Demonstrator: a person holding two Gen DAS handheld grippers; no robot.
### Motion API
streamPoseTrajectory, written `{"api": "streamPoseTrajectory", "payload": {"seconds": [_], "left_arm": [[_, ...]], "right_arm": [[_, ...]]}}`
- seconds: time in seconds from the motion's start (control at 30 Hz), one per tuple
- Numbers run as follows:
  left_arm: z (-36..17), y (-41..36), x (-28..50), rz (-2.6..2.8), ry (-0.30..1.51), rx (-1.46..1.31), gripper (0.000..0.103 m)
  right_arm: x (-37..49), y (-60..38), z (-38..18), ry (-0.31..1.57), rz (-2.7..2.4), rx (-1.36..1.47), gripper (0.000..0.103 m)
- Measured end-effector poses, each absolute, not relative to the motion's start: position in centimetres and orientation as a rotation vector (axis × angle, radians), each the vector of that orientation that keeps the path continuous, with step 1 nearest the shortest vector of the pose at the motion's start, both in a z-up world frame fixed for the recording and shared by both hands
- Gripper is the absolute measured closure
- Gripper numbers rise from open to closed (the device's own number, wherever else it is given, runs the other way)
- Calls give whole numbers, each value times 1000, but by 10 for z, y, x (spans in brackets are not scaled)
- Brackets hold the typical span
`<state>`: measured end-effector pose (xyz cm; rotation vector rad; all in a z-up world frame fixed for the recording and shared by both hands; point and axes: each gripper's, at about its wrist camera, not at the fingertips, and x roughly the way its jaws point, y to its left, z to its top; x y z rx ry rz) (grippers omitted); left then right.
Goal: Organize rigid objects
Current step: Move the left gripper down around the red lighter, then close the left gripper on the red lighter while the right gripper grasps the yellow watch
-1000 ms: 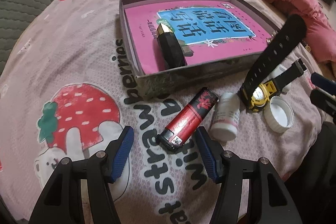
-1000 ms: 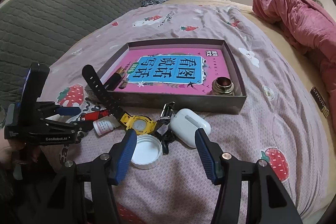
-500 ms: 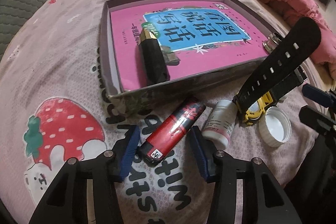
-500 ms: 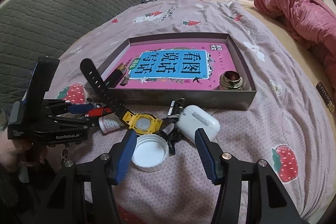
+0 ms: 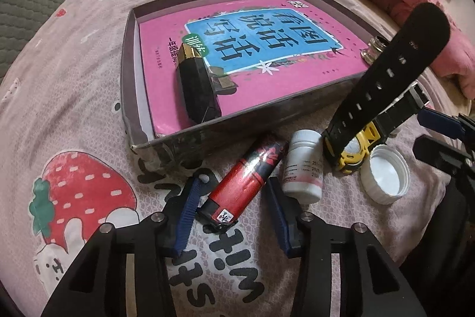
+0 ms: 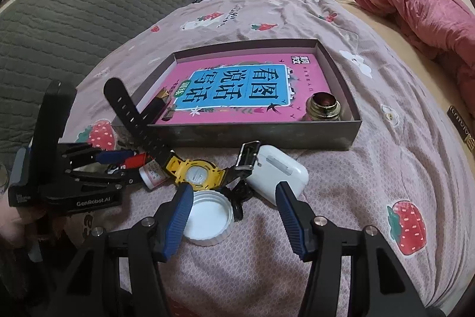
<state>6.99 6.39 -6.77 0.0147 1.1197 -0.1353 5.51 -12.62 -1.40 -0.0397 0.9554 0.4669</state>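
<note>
Lighter (image 5: 245, 180) between partly open left hand-held gripper (image 5: 233, 214) fingers; right hand-held gripper (image 6: 234, 216) wide, empty.

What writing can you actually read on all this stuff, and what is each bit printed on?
"看图说话写话": upside-down title on the pink book in the box.
"GenRobot.AI": side of the left gripper.
"WITH" and other partial letters, upside down: strawberry bedsheet.
Small print on the white pill bottle: too blurred.
Label on the red and black lighter: unreadable.
Yellow watch dial: too small.
</note>
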Motion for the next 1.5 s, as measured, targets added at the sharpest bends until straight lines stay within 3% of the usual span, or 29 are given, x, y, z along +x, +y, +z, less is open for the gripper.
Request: {"api": "streamPoseTrajectory", "payload": {"seconds": [0.4, 0.63, 0.73, 1.13, 1.5], "left_arm": [[-65, 64, 52, -202, 1138, -89, 75], [-66, 55, 53, -170, 1140, -41, 73], [-67, 56, 59, -170, 1141, -71, 72], [-70, 57, 72, -136, 1138, -123, 70], [-68, 55, 62, -114, 1110, -136, 73]], "right_arm": [[73, -127, -21, 970, 475, 56, 47], [75, -123, -24, 964, 497, 63, 77], [77, -125, -25, 962, 497, 74, 85], [80, -128, -25, 960, 506, 84, 94], [77, -126, -21, 935, 525, 67, 95]]}}
